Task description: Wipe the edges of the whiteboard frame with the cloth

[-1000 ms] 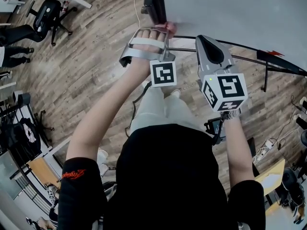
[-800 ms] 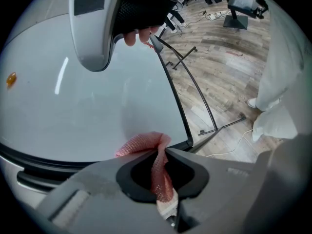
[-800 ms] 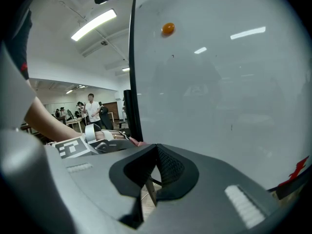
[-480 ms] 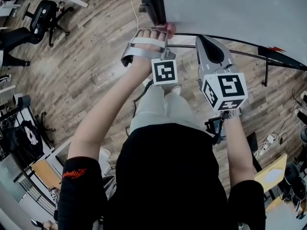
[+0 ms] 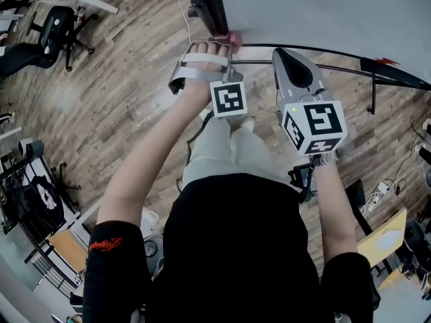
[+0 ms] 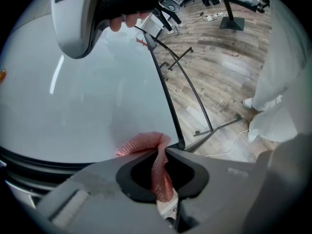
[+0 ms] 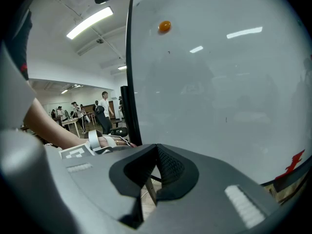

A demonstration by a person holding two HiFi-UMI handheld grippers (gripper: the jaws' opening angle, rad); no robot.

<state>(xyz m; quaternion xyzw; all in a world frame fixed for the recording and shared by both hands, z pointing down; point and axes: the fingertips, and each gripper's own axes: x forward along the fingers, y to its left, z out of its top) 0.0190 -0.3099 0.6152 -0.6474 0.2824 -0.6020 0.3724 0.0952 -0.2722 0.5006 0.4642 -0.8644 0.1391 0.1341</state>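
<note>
A pink mesh cloth (image 6: 157, 172) is pinched in my left gripper (image 6: 163, 151), which is shut on it. The cloth's free end (image 6: 139, 143) presses on the whiteboard (image 6: 87, 96) at its lower corner, beside the black frame edge (image 6: 165, 94). From the head view, the cloth (image 5: 233, 40) shows at the frame corner (image 5: 210, 5) just ahead of the left gripper (image 5: 225, 44). My right gripper (image 5: 286, 54) hovers to the right, near the board's lower edge. In the right gripper view its jaws (image 7: 157, 152) are shut on nothing, facing the whiteboard (image 7: 219, 82) and frame (image 7: 130, 77).
An orange magnet (image 7: 165, 27) and a red mark (image 7: 295, 162) sit on the board. The board's black stand legs (image 6: 197, 99) spread over the wood floor (image 5: 128, 93). Office chairs (image 5: 57, 36) stand far left, and people stand in the background (image 7: 103, 106). A cable (image 6: 229, 147) lies on the floor.
Hardly anything: the left gripper keeps the cloth at the frame's lower corner, the right gripper stays beside it, and the head view has shifted slightly.
</note>
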